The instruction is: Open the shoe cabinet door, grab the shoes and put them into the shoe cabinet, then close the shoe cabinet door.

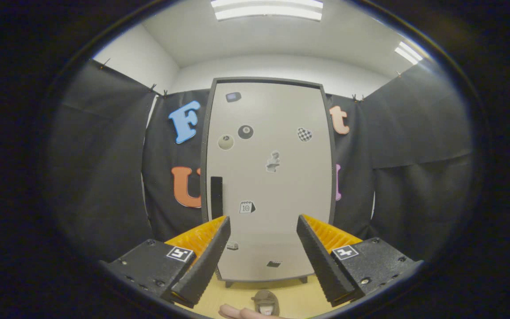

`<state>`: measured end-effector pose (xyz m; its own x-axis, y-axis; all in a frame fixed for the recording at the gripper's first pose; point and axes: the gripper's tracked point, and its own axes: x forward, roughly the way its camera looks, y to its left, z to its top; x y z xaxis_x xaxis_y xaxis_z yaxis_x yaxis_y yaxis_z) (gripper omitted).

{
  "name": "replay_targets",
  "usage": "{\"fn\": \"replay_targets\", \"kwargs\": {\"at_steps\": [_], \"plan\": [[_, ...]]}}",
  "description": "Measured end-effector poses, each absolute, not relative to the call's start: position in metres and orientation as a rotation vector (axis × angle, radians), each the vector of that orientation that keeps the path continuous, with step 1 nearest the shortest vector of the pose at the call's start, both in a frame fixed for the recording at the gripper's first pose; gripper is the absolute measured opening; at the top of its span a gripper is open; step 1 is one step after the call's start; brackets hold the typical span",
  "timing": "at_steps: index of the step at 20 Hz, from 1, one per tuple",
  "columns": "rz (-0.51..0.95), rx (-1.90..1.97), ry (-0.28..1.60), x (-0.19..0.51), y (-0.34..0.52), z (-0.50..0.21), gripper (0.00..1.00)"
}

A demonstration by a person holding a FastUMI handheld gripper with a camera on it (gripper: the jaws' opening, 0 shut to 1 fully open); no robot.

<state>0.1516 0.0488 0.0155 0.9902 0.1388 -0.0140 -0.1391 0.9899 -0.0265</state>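
Gripper (pixel 264 223) released, fingers spread wide and holding nothing, aimed straight at the shoe cabinet (pixel 269 177). Cabinet stands upright on short feet ahead of the fingers, against the booth's black cloth wall (pixel 100 168). Door (pixel 277 248) shut; face is pale with a dark frame and carries several small stickers. Dark vertical handle (pixel 216 197) sits on the door's left side, just above the left fingertip. Shoe (pixel 266 302), brownish, lies on the yellowish floor (pixel 297 297) in front of the cabinet, between and below the fingers. Fingertip of a person's hand (pixel 239 313) shows just beside the shoe.
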Motion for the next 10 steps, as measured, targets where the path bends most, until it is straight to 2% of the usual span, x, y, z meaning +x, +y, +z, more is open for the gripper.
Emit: {"fn": "replay_targets", "kwargs": {"at_steps": [6, 10], "plan": [[0.255, -0.097, -0.008, 0.215, 0.099, 0.028, 0.99], [0.271, -0.127, 0.031, 0.242, 0.137, 0.023, 0.99]]}}
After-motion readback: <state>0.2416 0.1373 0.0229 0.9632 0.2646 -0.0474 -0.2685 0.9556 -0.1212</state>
